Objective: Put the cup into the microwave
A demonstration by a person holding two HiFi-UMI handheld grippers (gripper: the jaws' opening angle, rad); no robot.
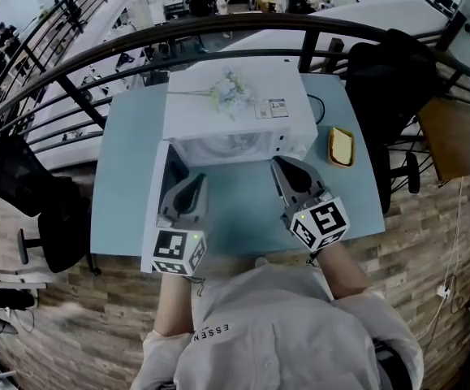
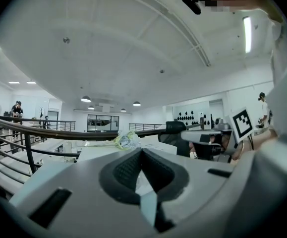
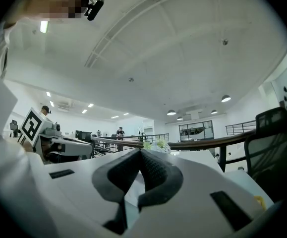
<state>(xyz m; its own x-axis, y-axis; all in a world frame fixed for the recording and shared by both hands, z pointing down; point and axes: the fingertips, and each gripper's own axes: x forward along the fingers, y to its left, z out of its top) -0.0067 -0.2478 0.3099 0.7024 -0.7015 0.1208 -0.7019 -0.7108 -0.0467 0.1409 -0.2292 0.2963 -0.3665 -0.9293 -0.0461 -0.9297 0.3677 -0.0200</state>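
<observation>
Both tongs pressed together, nothing in either. The left gripper (image 1: pixel 192 182) and right gripper (image 1: pixel 283 166) are held level over the table (image 1: pixel 129 169), noses at the microwave (image 1: pixel 235 96) at 12 o'clock.

The door (image 1: pixel 158 205) is swung open, edge-on at 9 o'clock of the left gripper. Cup: can't pick it out anywhere. It isn't on the bare table or in a grip, so my guess is it's already in the cavity (image 1: pixel 235 146) (pale glare in there, can't resolve it).

If so, the step is closing the door. My advice:
- get the left tongs round to the door's outer face, near the free edge
- push along its arc toward 12 o'clock, slow at the latch
- keep the right gripper out of the opening; the oven looks light, so brace it if it slides

The yellow tray (image 1: pixel 340 146) at 2 o'clock is out of the way.
</observation>
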